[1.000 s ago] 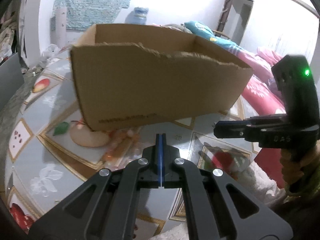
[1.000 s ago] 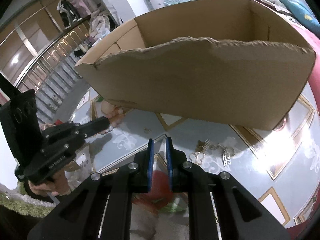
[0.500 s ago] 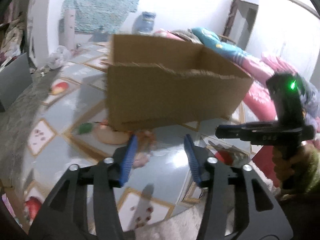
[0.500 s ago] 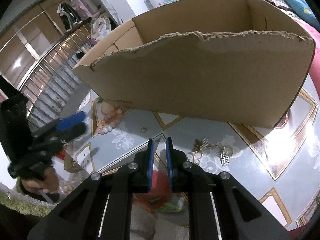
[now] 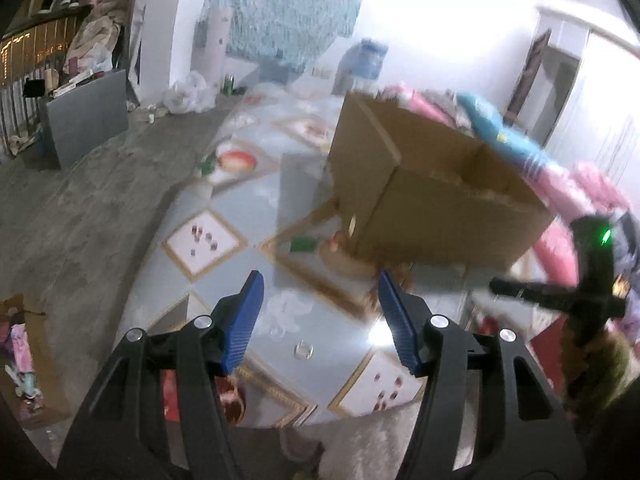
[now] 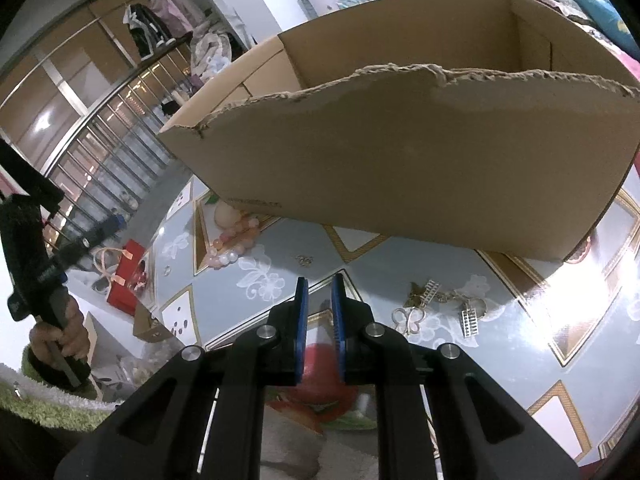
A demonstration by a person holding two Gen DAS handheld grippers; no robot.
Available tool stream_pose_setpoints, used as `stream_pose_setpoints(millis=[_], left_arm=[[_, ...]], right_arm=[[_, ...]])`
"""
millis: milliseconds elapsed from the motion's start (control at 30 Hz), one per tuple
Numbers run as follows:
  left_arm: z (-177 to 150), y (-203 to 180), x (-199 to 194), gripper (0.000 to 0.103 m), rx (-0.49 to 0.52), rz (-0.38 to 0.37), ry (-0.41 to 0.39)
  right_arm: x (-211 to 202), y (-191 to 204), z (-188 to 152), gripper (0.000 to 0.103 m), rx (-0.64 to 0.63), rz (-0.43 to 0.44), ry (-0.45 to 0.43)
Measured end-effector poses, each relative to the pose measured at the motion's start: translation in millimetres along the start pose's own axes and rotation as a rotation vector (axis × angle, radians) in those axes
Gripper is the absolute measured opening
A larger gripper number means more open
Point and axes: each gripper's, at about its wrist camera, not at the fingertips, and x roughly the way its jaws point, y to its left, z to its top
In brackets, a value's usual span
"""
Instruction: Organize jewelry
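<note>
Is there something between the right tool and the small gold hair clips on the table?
Nothing visible stands between them. The right tool is empty, its jaws nearly shut, and the gold hair clips lie just to its right on bare patterned tabletop. The brown cardboard box stands behind the clips.

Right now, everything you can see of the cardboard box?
The cardboard box is plain brown corrugated board, open-topped, its near wall's upper edge torn ragged. It stands upright on the patterned tabletop. Faint print runs along the near wall's bottom edge. What shows of the inside looks bare; its floor is hidden. A pink bead bracelet lies by its left corner; contact cannot be told. Neither hand-held gripper touches it.
</note>
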Motion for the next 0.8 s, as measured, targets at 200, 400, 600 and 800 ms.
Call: stream_pose_setpoints(millis=[200,400,600,800], left_arm=[[-29.3,-15.1,29.1,0.037,0.157,0.074,0.148],[-40.0,-10.4,41.4,0.017,0.227,0.115,0.205],[-38.5,-10.6,43.1,0.007,0.209,0.090,0.215],[-36.1,-24.2,50.0,0.001,0.212,0.038,0.205]], right_arm=[[2.5,2.0,0.0,0.012,-0.006,0.005,0.006],[1.2,2.9,-0.7,0.012,-0.006,0.004,0.001],[1.9,2.5,-1.0,0.012,-0.002,0.002,0.000],[2.6,2.1,-0.6,0.012,0.002,0.003,0.000]])
